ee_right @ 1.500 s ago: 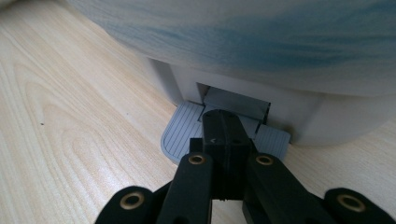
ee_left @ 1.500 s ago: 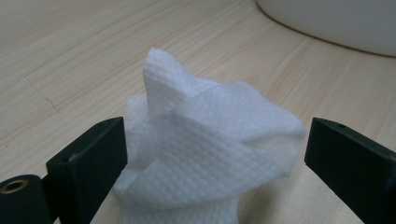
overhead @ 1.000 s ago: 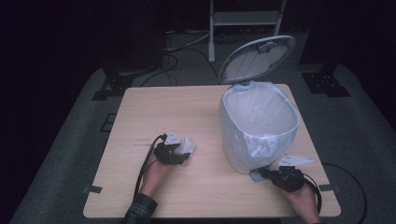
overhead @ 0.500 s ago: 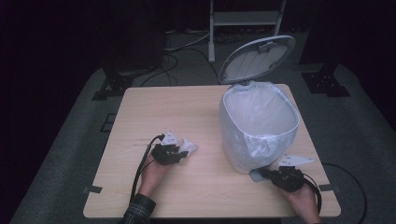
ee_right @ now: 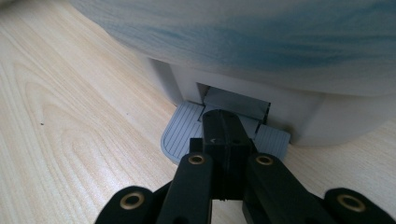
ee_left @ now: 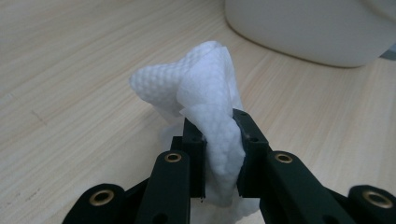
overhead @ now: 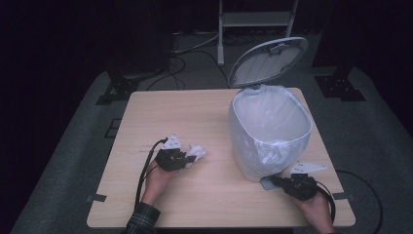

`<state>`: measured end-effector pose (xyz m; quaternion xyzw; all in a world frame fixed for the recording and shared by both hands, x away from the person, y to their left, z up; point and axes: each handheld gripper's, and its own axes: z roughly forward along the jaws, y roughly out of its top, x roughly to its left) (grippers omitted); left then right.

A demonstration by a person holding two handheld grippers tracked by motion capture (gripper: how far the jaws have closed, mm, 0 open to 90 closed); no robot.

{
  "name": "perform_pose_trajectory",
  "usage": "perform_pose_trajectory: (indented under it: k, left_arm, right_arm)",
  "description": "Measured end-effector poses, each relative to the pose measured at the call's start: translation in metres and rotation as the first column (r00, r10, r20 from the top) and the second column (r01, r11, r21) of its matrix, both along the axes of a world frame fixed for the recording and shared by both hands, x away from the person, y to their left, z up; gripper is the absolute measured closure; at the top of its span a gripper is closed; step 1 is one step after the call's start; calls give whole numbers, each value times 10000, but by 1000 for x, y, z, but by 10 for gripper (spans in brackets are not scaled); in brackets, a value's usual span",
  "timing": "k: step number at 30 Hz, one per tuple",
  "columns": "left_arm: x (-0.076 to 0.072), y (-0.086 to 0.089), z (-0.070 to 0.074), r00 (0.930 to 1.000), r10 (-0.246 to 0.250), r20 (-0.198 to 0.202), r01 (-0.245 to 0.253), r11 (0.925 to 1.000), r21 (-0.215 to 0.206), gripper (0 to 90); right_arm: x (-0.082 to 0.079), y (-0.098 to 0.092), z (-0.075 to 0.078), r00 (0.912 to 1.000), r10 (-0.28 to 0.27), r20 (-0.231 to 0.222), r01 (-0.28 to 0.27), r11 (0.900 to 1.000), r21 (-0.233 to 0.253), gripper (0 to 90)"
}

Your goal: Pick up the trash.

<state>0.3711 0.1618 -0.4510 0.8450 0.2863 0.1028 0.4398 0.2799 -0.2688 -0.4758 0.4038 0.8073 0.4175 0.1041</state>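
Note:
A crumpled white paper towel lies on the wooden table, left of the bin. My left gripper is shut on it, both jaws pinching the wad near the tabletop. A white pedal bin lined with a clear bag stands at the right, its lid raised. The bin's grey foot pedal sticks out at its base. My right gripper is shut, its tips resting down on the pedal.
Bare tabletop stretches behind and left of the towel. The table's front edge runs close to both hands. A cable trails from the left gripper toward the person. Dark floor, stands and cables surround the table.
The left gripper and the towel have shifted slightly toward the person and a bit left. The right gripper, pedal and raised lid have stayed in place.

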Motion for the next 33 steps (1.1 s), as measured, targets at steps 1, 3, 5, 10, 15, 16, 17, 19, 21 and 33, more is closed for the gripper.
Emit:
perform_pose_trajectory:
  k: [1, 3, 5, 10, 15, 16, 17, 19, 21, 33]
  left_arm:
    - [-1, 0, 2, 10000, -51, 32, 51, 10000, -77, 769]
    - [-2, 0, 6, 9999, -94, 40, 95, 9999, -138, 770]
    - [-4, -1, 13, 9997, -184, 135, 189, 9992, -356, 770]
    - [-5, -1, 22, 9991, -380, 171, 388, 9981, -485, 770]
    - [-8, -3, 32, 9977, -643, 223, 657, 9955, -684, 770]
    - [-8, -3, 33, 9975, -676, 227, 691, 9947, -763, 770]
    - [-8, -3, 34, 9971, -740, 172, 752, 9936, -847, 770]
    - [-8, -3, 38, 9964, -826, 189, 839, 9931, -816, 770]
    - [-8, -4, 43, 9954, -925, 234, 942, 9915, -900, 770]
    - [-9, -11, 74, 9876, -1465, 555, 1535, 9760, -1545, 770]
  right_arm:
    - [0, 0, 0, 10000, -1, 10, 1, 10000, -22, 900]
    - [0, 0, 0, 10000, 1, 11, -1, 10000, -23, 900]
    - [0, 0, 0, 10000, 0, 10, 0, 10000, -25, 900]
    - [0, 0, 0, 10000, -1, 1, 1, 10000, -12, 900]
    - [0, 0, 0, 10000, -8, -1, 8, 10000, -10, 900]
    - [0, 0, 0, 10000, -6, -7, 6, 10000, -2, 900]
    - [0, 0, 0, 10000, -2, -8, 2, 10000, -1, 900]
    - [0, 0, 0, 10000, -5, -10, 5, 10000, -1, 900]
    - [0, 0, 0, 10000, -2, -2, 2, 10000, -11, 900]
    - [0, 0, 0, 10000, -3, -4, 3, 10000, -25, 900]
